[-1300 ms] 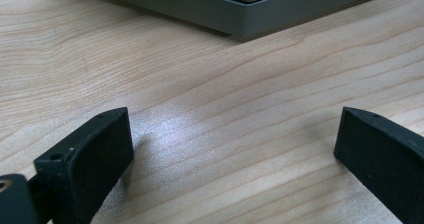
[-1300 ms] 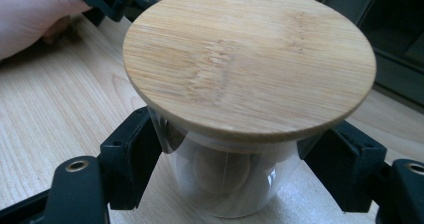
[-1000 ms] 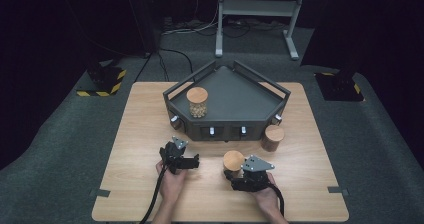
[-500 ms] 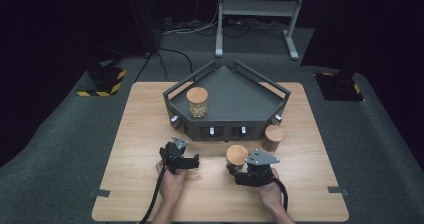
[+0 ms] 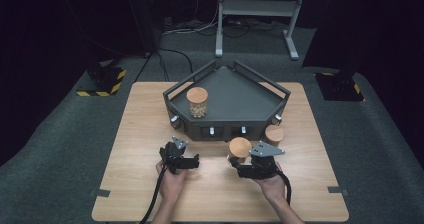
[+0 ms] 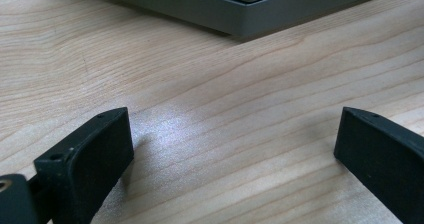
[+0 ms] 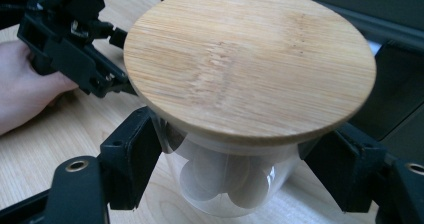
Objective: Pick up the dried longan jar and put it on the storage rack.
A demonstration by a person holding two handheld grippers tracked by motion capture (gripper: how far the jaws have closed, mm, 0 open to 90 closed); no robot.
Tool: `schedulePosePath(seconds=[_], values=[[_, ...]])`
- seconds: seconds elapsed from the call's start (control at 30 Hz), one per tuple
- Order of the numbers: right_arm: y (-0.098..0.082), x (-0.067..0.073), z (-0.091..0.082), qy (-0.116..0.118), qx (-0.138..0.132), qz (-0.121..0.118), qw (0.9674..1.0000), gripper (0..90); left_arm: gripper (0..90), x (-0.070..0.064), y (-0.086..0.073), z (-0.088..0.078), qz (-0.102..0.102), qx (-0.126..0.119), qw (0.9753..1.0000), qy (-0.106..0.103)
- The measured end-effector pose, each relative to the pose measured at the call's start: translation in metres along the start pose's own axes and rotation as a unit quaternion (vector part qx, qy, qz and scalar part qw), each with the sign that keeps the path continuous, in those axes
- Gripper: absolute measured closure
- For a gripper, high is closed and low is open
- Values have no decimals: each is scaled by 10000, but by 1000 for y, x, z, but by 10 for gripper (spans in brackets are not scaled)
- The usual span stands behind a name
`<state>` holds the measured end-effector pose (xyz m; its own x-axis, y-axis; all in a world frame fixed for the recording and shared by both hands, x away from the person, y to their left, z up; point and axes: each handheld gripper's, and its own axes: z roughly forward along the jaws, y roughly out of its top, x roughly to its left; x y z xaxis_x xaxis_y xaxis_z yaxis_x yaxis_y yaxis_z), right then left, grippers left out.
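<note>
Left gripper (image 5: 179,156): jaws wide apart, empty, low over bare table (image 5: 140,134). Right gripper (image 5: 240,165): jaws clamped on glass jar (image 7: 235,179) under its bamboo lid (image 7: 250,59), just in front of dark tray (image 5: 240,101). Judged step: carrying jar to tray; next needs a lift over the rail.

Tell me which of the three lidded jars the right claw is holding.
The jar on the table in front of the tray, between the right claw jaws; it holds pale round pieces.

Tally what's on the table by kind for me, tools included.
Jars with wooden lids: 3, on the tray, in the right tool, beside the tray
Dark tray: 1
Tools: 2, left, right
Total: 6
</note>
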<state>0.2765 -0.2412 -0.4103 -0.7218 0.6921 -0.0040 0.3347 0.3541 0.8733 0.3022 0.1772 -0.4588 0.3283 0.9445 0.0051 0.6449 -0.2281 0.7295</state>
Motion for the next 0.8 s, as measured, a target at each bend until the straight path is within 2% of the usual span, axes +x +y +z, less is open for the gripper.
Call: schedulePosePath(seconds=[0.6, 0.8], values=[[37, -20, -13, 88, -136, 187, 9997, 251, 23, 0, 0, 0, -1, 1, 10000, -1], [54, -22, -16, 48, -154, 86, 9998, 251, 23, 0, 0, 0, -2, 0, 10000, -1]])
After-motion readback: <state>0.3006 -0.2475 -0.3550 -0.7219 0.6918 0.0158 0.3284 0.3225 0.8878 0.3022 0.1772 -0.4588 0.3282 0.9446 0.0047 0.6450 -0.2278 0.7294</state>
